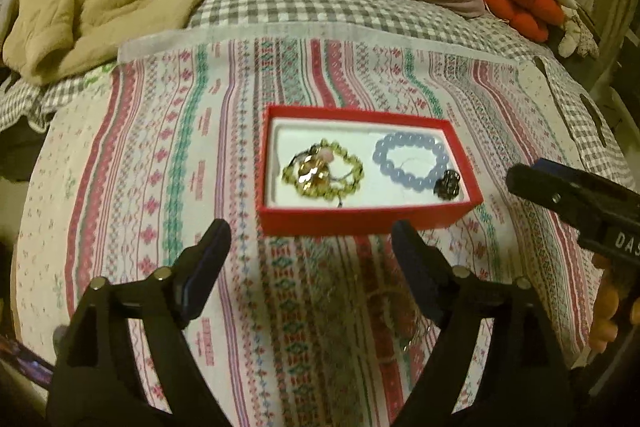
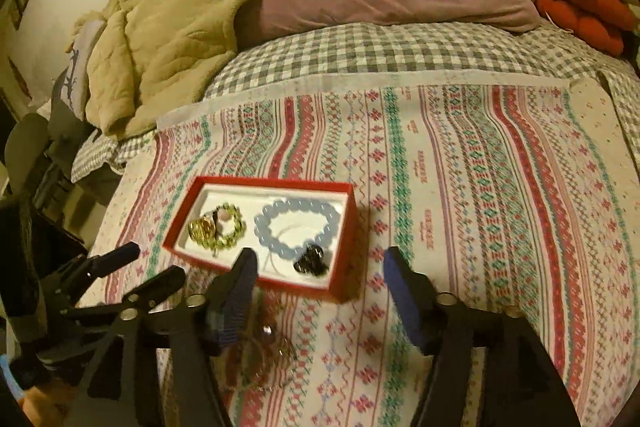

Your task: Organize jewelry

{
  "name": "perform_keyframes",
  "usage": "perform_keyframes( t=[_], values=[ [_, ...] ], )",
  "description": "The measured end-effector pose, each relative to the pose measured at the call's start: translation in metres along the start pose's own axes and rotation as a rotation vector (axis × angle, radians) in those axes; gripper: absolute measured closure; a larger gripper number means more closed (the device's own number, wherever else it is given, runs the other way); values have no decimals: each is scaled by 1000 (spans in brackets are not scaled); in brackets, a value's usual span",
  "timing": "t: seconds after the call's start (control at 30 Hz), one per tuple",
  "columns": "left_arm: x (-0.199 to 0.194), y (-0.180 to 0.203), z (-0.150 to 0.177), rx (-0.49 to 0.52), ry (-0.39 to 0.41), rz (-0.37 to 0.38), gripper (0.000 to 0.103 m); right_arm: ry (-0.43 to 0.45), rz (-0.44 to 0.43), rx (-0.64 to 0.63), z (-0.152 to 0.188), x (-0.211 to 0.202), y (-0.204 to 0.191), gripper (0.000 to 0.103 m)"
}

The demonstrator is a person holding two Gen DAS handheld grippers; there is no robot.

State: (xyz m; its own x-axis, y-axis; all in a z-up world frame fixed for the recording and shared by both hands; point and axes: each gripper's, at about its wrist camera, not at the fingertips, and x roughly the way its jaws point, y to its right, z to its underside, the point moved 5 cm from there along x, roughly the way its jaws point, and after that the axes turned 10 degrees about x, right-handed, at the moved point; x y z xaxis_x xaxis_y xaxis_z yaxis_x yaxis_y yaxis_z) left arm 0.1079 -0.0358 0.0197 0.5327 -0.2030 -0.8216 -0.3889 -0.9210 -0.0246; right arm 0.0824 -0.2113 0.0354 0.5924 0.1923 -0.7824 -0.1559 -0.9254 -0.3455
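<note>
Both your grippers hang empty over the cloth (image 1: 168,163), on the near side of the box (image 1: 360,221). The left gripper (image 1: 310,241) has its jaws wide apart with nothing between them but cloth; the right gripper (image 2: 318,267) is spread too, its left finger overlapping the box's near wall in its own view, not visibly pressing on it. From the left camera the right gripper (image 1: 568,195) shows only as one dark finger at the right edge.

The jewelry sits mostly where it belongs. The box is a shallow red cardboard tray with a white padded liner, which keeps the round beads from rolling. On its left lies a green bead bracelet (image 1: 320,173) coiled around a faceted amber piece (image 1: 310,175); on the right a pale blue bracelet (image 1: 412,163) of smooth, glossy, larger beads forms an open ring, with a small dark cluster (image 1: 447,183) touching its near right end.

One piece is still outside: a thin, pale bead strand (image 2: 268,359) lies on the cloth just near of the box, below your right gripper. It is fine and blurred, probably slippery and limp, so you would likely need to pinch it low against the soft striped fabric.
</note>
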Motion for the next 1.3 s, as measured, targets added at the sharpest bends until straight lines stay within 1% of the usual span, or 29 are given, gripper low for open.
perform_keyframes(
  t=[0.07, 0.17, 0.3, 0.4, 0.53, 0.83, 0.97, 1.23, 1.27, 1.3],
  values=[
    [-2, -2, 7, -7, -10, 2, 18, -6, 17, -15, 7, -2, 2, 25],
    [-4, -3, 16, -17, -23, 7, 12, -29, 48, -41, 21, 0, 4, 19],
    [-2, -8, 33, -34, -56, 7, 10, -79, 76, -59, 40, 7, 8, 19],
    [1, -11, 47, -37, -86, 2, 10, -135, 95, -72, 57, 14, 13, 19],
    [7, -13, 64, -35, -127, -2, 10, -177, 127, -100, 73, 19, 20, 19],
    [27, -14, 96, -13, -210, 7, 10, -272, 143, -89, 104, 30, 32, 19],
    [27, -12, 96, 0, -203, 6, 10, -292, 145, -99, 110, 36, 29, 19],
    [21, 4, 84, -26, -148, 102, 10, -285, 131, -77, 105, 41, 20, 19],
    [21, 9, 83, -23, -143, 118, 11, -285, 131, -74, 103, 42, 20, 19],
    [22, 12, 81, -18, -141, 124, 16, -284, 131, -70, 102, 42, 20, 19]
  ],
)
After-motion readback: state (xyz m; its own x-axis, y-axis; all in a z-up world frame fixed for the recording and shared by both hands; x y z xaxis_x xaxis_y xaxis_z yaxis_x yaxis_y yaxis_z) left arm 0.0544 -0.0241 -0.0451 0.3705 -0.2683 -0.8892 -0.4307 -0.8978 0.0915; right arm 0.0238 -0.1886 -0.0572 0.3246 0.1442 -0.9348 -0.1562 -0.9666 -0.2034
